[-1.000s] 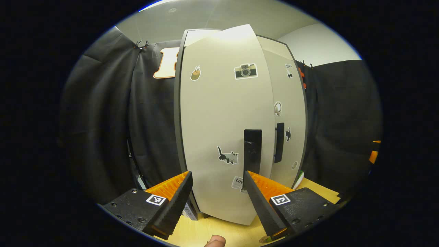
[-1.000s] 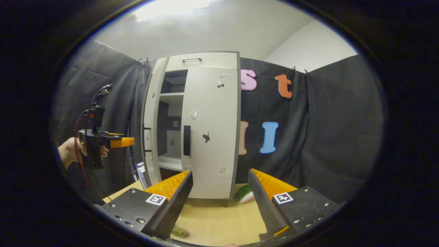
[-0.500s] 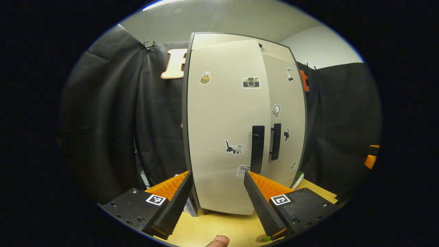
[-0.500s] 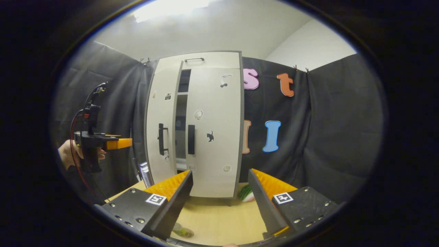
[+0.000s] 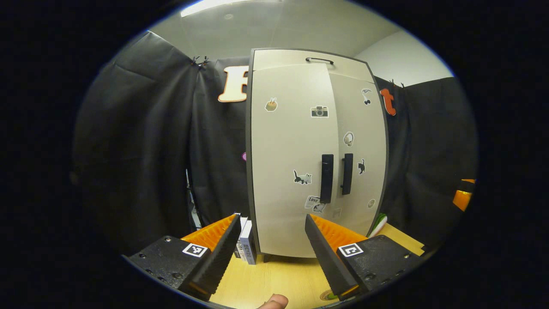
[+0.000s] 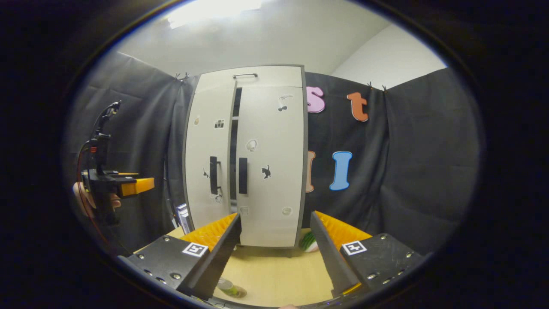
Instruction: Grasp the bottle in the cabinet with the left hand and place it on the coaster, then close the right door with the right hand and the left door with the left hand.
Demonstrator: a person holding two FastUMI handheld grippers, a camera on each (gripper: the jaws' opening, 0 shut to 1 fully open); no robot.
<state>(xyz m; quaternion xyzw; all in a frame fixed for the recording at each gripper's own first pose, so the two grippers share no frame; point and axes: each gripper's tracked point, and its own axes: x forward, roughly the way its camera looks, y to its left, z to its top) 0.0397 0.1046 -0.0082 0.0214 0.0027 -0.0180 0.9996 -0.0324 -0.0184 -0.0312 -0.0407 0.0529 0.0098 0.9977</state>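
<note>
Fingers of the left hand-held gripper (image 5: 271, 253) stand spread apart with nothing between them, low over the wooden counter (image 5: 283, 279), clear of the cabinet (image 5: 315, 150) ahead. A fingertip (image 5: 272, 301) of the person shows at the bottom edge. In the left gripper view the left door (image 5: 291, 163) and the right door (image 5: 362, 159) look flush, their two black handles (image 5: 327, 178) side by side, stickers scattered over both fronts. A small white box (image 5: 246, 244) stands upright on the counter just beside the cabinet's left corner, and something green and white (image 5: 378, 224) lies by its right corner.

The right hand-held gripper (image 6: 274, 253) is likewise released and empty, well back from the cabinet. From its angle a narrow dark gap (image 6: 234, 150) shows between the doors, so the left door is not quite shut; the left gripper view does not show this gap. The right gripper view also shows the left hand-held gripper at the far left, held by a hand (image 6: 83, 199), apart from the cabinet. The bottle (image 6: 229, 288) stands on the counter at the bottom of this view, partly hidden behind the gripper's left finger; I cannot tell the coaster under it.
</note>
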